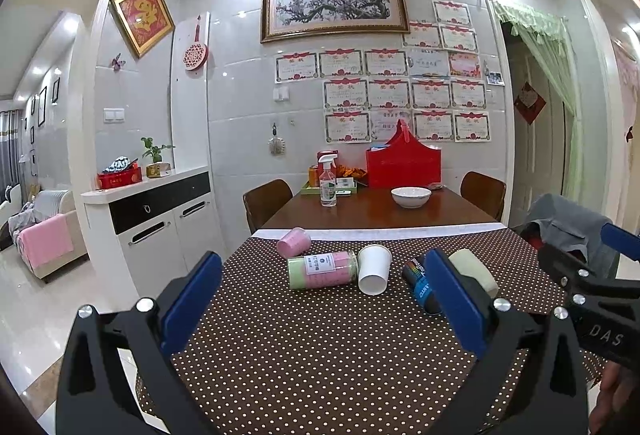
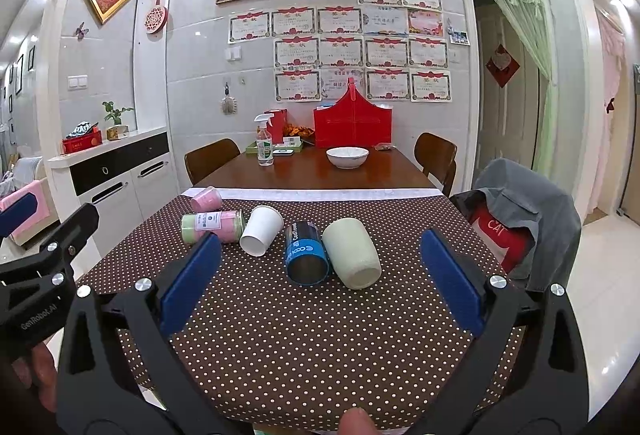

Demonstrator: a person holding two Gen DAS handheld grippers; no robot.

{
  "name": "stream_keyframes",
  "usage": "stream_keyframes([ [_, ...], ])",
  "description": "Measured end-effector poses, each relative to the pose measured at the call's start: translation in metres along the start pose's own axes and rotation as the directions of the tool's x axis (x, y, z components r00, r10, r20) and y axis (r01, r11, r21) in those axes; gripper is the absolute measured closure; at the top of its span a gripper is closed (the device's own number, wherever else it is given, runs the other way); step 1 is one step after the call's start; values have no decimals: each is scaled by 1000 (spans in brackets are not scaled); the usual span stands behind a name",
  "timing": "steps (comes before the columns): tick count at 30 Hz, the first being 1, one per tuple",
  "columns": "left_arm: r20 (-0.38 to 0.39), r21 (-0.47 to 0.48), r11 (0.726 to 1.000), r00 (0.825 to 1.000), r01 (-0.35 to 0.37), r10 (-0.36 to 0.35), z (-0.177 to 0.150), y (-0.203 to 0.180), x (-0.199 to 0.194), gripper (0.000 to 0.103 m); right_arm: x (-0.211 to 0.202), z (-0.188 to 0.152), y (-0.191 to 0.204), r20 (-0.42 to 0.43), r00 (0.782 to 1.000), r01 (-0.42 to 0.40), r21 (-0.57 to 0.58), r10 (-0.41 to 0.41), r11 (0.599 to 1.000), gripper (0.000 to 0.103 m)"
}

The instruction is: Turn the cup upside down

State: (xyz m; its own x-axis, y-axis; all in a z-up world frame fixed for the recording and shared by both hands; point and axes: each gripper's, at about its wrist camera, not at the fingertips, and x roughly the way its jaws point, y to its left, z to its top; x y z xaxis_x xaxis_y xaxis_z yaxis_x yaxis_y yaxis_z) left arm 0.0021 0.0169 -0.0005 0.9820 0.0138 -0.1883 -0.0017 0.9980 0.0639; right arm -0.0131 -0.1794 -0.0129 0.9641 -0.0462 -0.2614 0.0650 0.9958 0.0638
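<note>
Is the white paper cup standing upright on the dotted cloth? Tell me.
No, the white paper cup lies on its side on the dotted cloth, its base toward the camera.

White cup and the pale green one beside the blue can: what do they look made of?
White cup: likely paper, matte, thin-walled, with a recessed base. Pale green cup: thick-walled, dull finish; ceramic or plastic, cannot tell which.

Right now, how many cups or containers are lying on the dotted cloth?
5, all on their sides: pink cup far left, pink-green jar, white paper cup mid-row, blue can, pale green cup rightmost. None seems hidden.
</note>
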Motion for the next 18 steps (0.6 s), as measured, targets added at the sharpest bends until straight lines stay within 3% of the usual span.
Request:
stream_keyframes([
  [18, -7, 9, 1000, 1000, 3, -3, 3, 0, 9, 4, 7, 2, -1, -2, 1000, 3, -8, -3, 1000, 6],
])
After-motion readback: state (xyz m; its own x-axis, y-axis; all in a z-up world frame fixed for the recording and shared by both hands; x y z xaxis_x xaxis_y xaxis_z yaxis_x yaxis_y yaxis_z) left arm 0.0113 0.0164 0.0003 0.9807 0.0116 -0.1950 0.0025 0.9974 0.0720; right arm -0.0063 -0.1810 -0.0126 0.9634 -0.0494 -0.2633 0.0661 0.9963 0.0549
